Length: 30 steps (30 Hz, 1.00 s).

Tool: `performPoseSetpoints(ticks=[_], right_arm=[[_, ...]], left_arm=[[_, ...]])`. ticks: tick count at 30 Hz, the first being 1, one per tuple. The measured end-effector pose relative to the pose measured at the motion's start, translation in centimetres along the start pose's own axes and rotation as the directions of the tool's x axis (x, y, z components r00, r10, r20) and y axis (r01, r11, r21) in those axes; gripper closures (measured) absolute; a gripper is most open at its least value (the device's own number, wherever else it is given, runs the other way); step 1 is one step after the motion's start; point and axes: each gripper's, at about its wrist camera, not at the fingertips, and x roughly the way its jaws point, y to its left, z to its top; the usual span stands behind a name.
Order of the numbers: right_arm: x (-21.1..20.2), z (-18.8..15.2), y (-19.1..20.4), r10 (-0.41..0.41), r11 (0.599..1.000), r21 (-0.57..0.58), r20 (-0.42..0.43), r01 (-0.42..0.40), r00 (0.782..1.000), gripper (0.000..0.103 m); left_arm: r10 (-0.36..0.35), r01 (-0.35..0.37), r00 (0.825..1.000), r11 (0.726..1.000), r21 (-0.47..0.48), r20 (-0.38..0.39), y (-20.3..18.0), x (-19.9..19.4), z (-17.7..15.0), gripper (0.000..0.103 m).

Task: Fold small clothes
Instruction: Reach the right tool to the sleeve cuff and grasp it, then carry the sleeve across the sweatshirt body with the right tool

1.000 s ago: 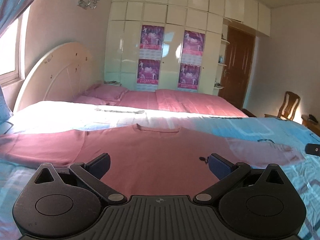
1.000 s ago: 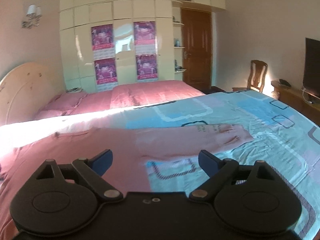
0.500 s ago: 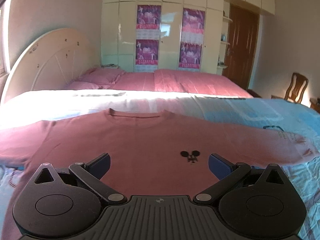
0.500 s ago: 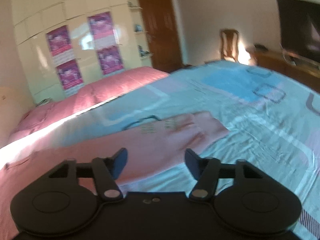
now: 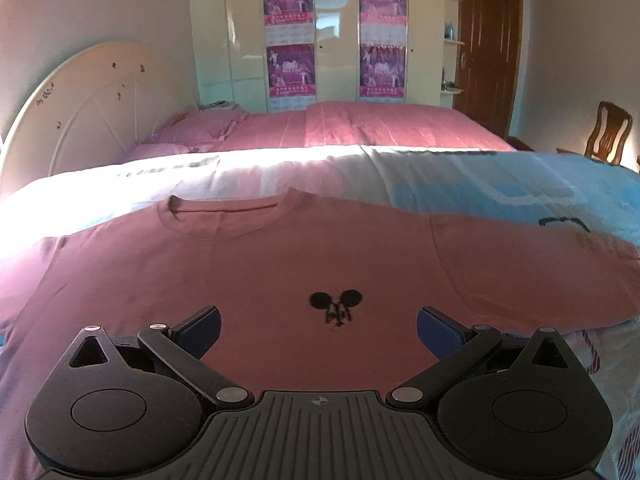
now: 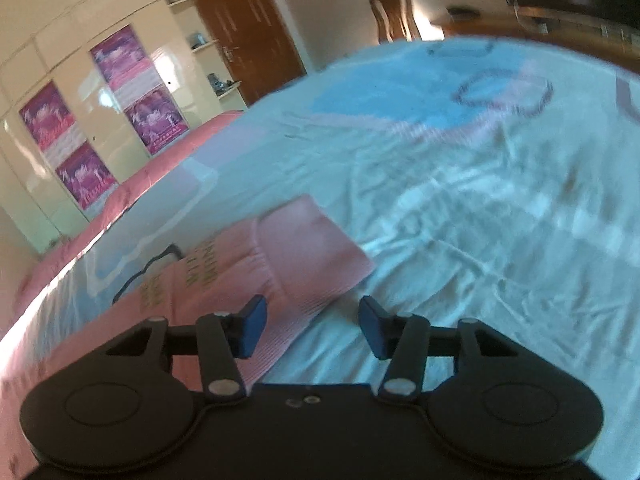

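A pink long-sleeved top point(image 5: 248, 264) lies flat and spread out on the bed, neck away from me, with a small black print point(image 5: 335, 305) on its chest. My left gripper point(image 5: 318, 330) is open and empty, low over the top's lower front. In the right wrist view the top's right sleeve point(image 6: 256, 276) ends in a ribbed cuff point(image 6: 316, 248). My right gripper point(image 6: 312, 330) is open and empty, its jaws partly closed in, hovering just short of the cuff.
The bed has a light blue patterned cover point(image 6: 460, 184) and a pink quilt point(image 5: 360, 124) behind. A cream headboard point(image 5: 92, 108) is at the left, wardrobes with posters point(image 5: 288, 40) at the back. A wooden chair point(image 5: 608, 132) and door point(image 5: 488, 44) stand at the right.
My right gripper swung right along the sleeve to the cuff, and its jaws narrowed. My left gripper moved forward over the top's chest and stayed open.
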Motion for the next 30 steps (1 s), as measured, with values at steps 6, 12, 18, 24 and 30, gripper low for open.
performPoseSetpoints(ticks=[6,12,18,24,30], right_arm=[[1.1,0.1,-0.9,0.067,0.995,0.068,0.019,-0.068,0.998,0.064],[1.5,0.3,-0.1,0.130,0.992,-0.002,0.009,-0.130,0.991,0.095],[1.9,0.9,2.5,0.005,0.991,-0.132,0.022,-0.002,1.000,0.095],[0.7,-0.3,8.8,0.086,0.972,-0.222,0.043,-0.074,0.995,0.095],[-1.3,-5.2,21.1,0.248,0.883,-0.409,-0.008,-0.230,0.969,0.096]], left_arm=[[0.002,-0.001,1.000,1.000,0.016,-0.008,-1.3,0.2,0.4,0.000],[0.018,-0.018,1.000,1.000,0.007,-0.009,0.3,0.8,0.8,0.000],[0.037,-0.037,0.999,0.999,0.006,-0.026,3.8,1.2,0.9,0.000],[0.059,-0.061,0.997,0.997,-0.057,-0.041,9.3,2.0,0.6,0.000],[0.041,-0.046,0.998,0.995,-0.092,-0.054,16.2,2.9,-0.2,0.000]])
